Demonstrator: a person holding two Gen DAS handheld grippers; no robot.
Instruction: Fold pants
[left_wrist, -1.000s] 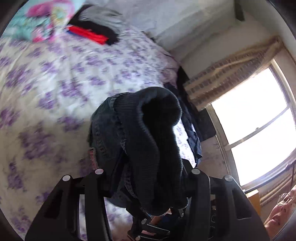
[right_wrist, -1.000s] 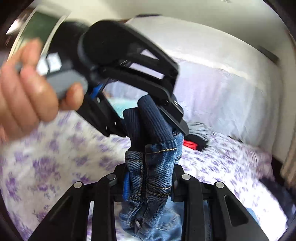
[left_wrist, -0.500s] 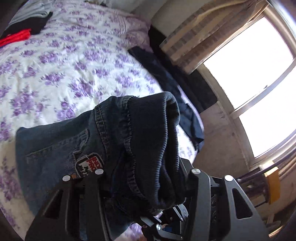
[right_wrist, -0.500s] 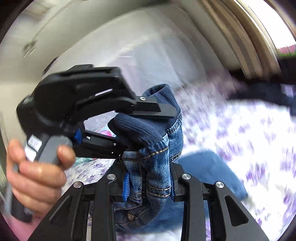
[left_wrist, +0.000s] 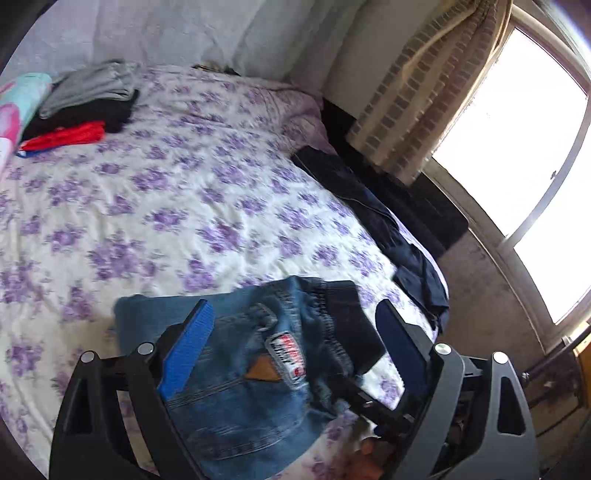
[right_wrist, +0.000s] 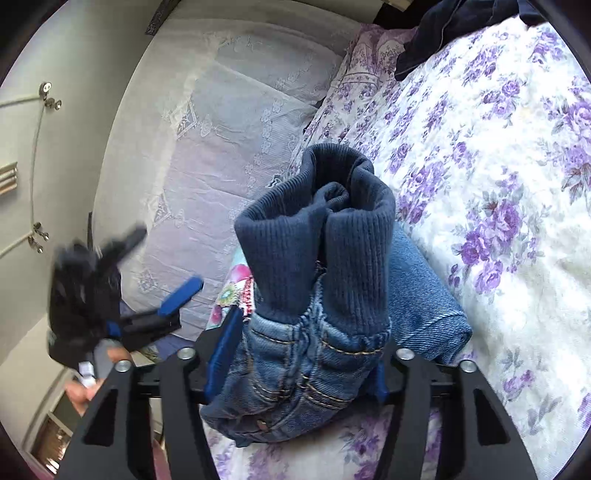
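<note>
Pants (left_wrist: 236, 373) down on the bed (left_wrist: 177, 199), low in the middle of the left wrist frame: blue denim with a dark ribbed waistband at the right end, a patch and a tan label facing up. Look folded over at least once, the far edge lying fairly flat on the flowered sheet. In the right wrist frame, same pants (right_wrist: 317, 302) bunched and standing up in the lower centre, ribbed waistband uppermost, a flat folded layer of denim lying just behind to the right.

Left gripper (left_wrist: 295, 332) opening, jaws well apart, blue pad at the left clear of the cloth; denim lying under and between the jaws, not pinched. Right gripper (right_wrist: 299, 354) opening too, the waistband end sitting between its jaws; whether the pads touch cloth, hard to tell, though no squeeze visible. Left gripper also blurred at the left edge of the right wrist frame.

Judged progress: first fold laid, release under way. Left to do: flatten the bunched waistband end, square the edges, probably one more fold across. A stack of folded clothes (left_wrist: 81, 99) at upper left, possibly the destination.
</note>
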